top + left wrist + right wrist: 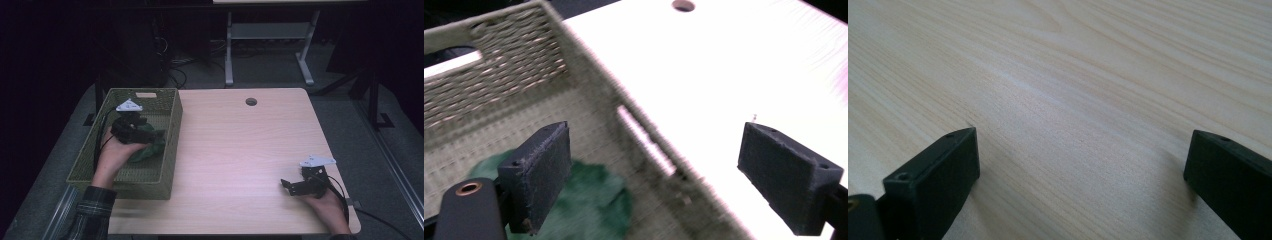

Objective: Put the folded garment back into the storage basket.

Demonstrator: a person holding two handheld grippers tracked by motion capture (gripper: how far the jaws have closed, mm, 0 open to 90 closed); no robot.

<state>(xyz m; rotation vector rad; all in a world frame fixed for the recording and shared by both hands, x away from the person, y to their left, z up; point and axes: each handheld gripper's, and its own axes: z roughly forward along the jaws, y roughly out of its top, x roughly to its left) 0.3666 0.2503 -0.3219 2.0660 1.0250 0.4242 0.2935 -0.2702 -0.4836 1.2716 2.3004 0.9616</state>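
Looking from my side of the table (240,150), I take the woven green basket (170,145) at the table's left end as my landmark. Nearest to me, well to the right of the basket and close to the table's near edge, my right gripper (286,185) rests low on the bare wood in my right hand (325,202); in the right gripper view its jaws stand wide apart with nothing but wood grain between them, so it is released and empty. Next, inside the basket, my left hand (115,155) carries the left gripper (150,134) above the basket floor, its grey three-cornered plate (129,105) showing towards the basket's far wall. In the left gripper view (654,165) its jaws are spread wide, one over the basket's inside and the other out beyond its right wall over the table; no pad presses on anything, so this claw is released too. The green cloth (150,149) lies crumpled on the basket floor, near the right wall and just below the left gripper, free of the jaws. In the left gripper view the cloth (594,200) sits under the inner jaw. Farthest from me, beyond the basket and to its right, a round hole (251,101) pierces the tabletop near the far edge.
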